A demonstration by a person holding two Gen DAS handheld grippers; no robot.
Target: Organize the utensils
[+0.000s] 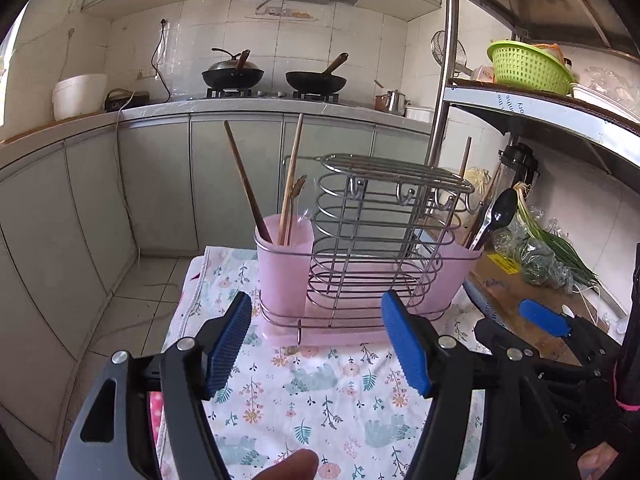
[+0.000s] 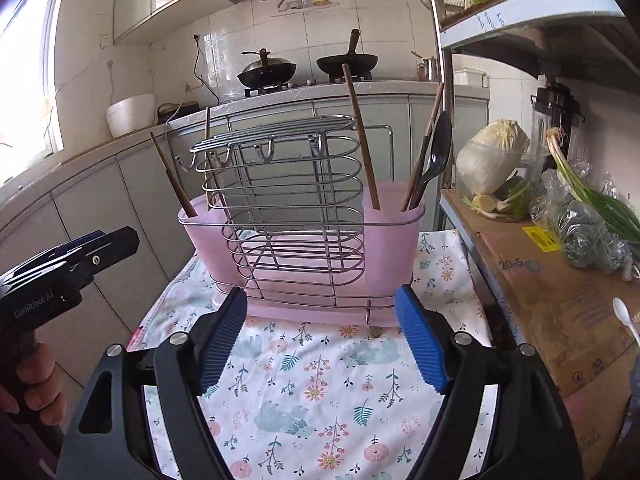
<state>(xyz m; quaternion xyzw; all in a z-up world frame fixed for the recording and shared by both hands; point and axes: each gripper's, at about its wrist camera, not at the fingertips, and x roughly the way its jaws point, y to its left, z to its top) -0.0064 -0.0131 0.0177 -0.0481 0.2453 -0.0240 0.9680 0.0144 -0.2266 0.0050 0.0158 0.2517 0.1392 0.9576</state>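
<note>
The utensil holder (image 2: 304, 216) stands on the floral cloth (image 2: 312, 392) near its far edge, just in front of both grippers. It is a wire rack with a pink plastic cup at each end and a pink tray below. The left cup (image 1: 282, 268) holds a dark stick and some wooden chopsticks (image 1: 290, 184). The right cup (image 2: 394, 224) holds more chopsticks and a black spoon (image 2: 434, 160).

I judge that the chopsticks are light, stiff and thin, so they can slip or turn between the ribbed pads; it seems best to take them near the middle of the shaft, above the cup rim. The spoon has a smooth handle, probably a little slippery. The holder itself looks light and may tip if a utensil is pulled sideways.

The left gripper (image 1: 316, 344) is wide open and holds nothing. The right gripper (image 2: 320, 340) is wide open too, with nothing between its pads. A small white spoon (image 2: 626, 318) lies on the cardboard (image 2: 560, 300) at the right.
</note>
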